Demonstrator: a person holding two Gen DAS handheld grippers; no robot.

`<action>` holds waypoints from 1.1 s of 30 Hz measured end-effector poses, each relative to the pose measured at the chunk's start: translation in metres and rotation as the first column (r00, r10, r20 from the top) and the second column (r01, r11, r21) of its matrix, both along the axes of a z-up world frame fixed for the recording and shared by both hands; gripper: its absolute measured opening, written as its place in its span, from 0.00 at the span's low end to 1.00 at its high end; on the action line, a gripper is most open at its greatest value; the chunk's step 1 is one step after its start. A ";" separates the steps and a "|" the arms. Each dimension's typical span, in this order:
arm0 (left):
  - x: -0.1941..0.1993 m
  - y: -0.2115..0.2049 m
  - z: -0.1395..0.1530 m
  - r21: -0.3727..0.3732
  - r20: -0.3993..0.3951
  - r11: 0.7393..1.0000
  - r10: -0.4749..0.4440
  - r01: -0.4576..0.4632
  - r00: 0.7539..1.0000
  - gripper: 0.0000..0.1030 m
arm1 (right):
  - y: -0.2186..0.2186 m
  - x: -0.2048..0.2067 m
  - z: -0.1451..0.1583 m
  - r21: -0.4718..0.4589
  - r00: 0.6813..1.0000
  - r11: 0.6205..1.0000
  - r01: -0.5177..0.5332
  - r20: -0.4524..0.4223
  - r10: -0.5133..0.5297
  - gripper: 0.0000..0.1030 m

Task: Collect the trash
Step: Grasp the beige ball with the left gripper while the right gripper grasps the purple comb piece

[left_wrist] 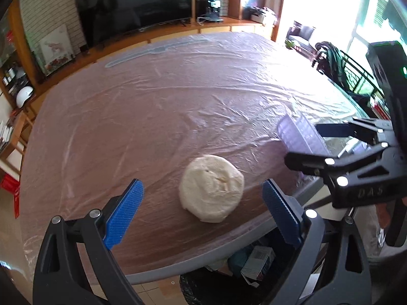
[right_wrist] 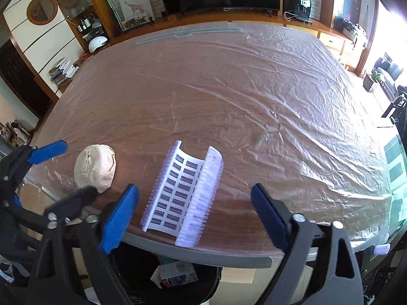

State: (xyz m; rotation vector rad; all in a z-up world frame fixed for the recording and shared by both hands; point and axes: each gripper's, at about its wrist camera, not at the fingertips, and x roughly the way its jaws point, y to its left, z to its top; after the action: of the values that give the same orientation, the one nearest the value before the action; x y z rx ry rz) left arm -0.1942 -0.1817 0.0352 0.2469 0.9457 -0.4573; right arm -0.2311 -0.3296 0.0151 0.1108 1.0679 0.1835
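A white crumpled wad of tissue lies near the table's front edge, just ahead of my open, empty left gripper; it also shows in the right wrist view. A pale purple plastic rack-like piece lies at the front edge, between and just ahead of the fingers of my open right gripper; its end shows in the left wrist view. The right gripper appears there from the side. A black bin with a small carton inside stands below the table edge.
The wooden table is covered with wrinkled clear plastic film. A TV and shelves stand behind the far edge. A stroller and railing are at the right, by bright windows.
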 end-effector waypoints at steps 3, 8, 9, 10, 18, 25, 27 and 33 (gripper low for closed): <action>0.001 -0.004 -0.003 0.012 0.006 1.000 -0.014 0.014 1.000 0.93 | -0.004 0.001 -0.002 0.009 1.000 1.000 0.005 -0.010 -0.005 0.81; 0.006 -0.006 -0.005 0.008 0.005 1.000 0.004 -0.004 1.000 0.93 | -0.002 0.002 0.000 0.009 1.000 1.000 0.004 -0.010 -0.004 0.81; 0.007 -0.005 -0.006 0.008 0.006 1.000 0.007 -0.007 1.000 0.93 | -0.001 0.002 -0.001 0.009 1.000 1.000 0.006 -0.012 -0.006 0.81; 0.007 -0.005 -0.006 0.010 0.011 1.000 0.012 -0.012 1.000 0.92 | -0.001 0.002 -0.001 0.009 1.000 1.000 0.008 -0.012 -0.007 0.81; 0.010 -0.004 -0.010 0.010 0.003 1.000 0.024 -0.024 1.000 0.83 | 0.004 0.005 -0.001 -0.013 1.000 1.000 0.012 -0.009 -0.012 0.77; 0.010 -0.003 -0.010 0.015 0.004 1.000 0.020 -0.020 1.000 0.80 | 0.004 0.006 -0.001 -0.015 1.000 1.000 0.017 -0.013 -0.017 0.74; 0.010 -0.004 -0.010 0.013 0.004 1.000 0.017 -0.017 1.000 0.78 | 0.004 0.006 0.000 -0.013 1.000 1.000 0.017 -0.014 -0.017 0.68; 0.008 -0.007 -0.012 0.009 -0.020 1.000 0.000 0.000 1.000 0.51 | 0.009 0.005 0.003 -0.038 1.000 0.999 -0.004 0.004 0.004 0.41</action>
State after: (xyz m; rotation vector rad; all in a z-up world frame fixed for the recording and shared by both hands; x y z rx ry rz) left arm -0.1859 -0.1886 0.0228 0.2512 0.9675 -0.4566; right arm -0.2258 -0.3202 0.0183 0.0741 1.0672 0.1671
